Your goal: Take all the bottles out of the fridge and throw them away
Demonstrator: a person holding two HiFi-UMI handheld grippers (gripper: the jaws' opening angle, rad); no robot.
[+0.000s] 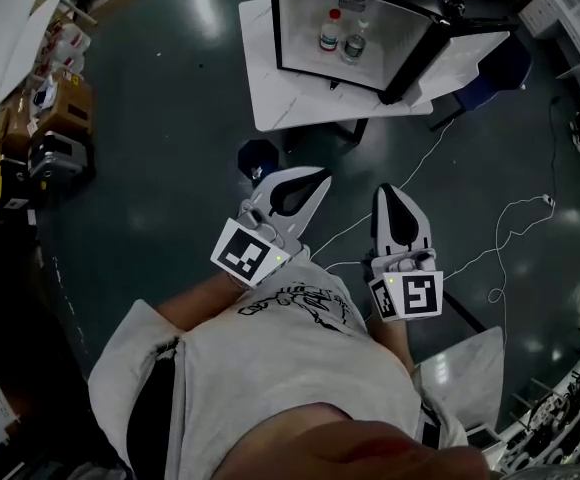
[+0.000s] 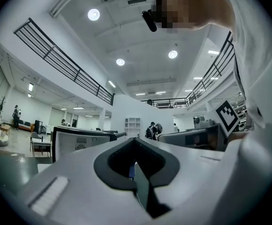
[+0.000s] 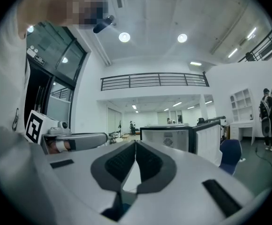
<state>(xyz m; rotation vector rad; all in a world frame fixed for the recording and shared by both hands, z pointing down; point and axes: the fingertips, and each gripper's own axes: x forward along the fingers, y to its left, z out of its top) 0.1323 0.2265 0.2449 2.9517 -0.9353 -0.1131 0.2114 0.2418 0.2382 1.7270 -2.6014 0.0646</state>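
Your left gripper (image 1: pixel 315 180): near you, jaws pressed together, empty. Two bottles (image 1: pixel 329 33): far, upright side by side in open fridge (image 1: pixel 300 18). Probably light, smooth, slippery plastic, so pinch mid-body. Your right gripper (image 1: pixel 391 193): jaws together, empty.

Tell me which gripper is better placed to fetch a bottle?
Probably left: the left gripper lines up with the bottles in the fridge; the right gripper faces the door side.
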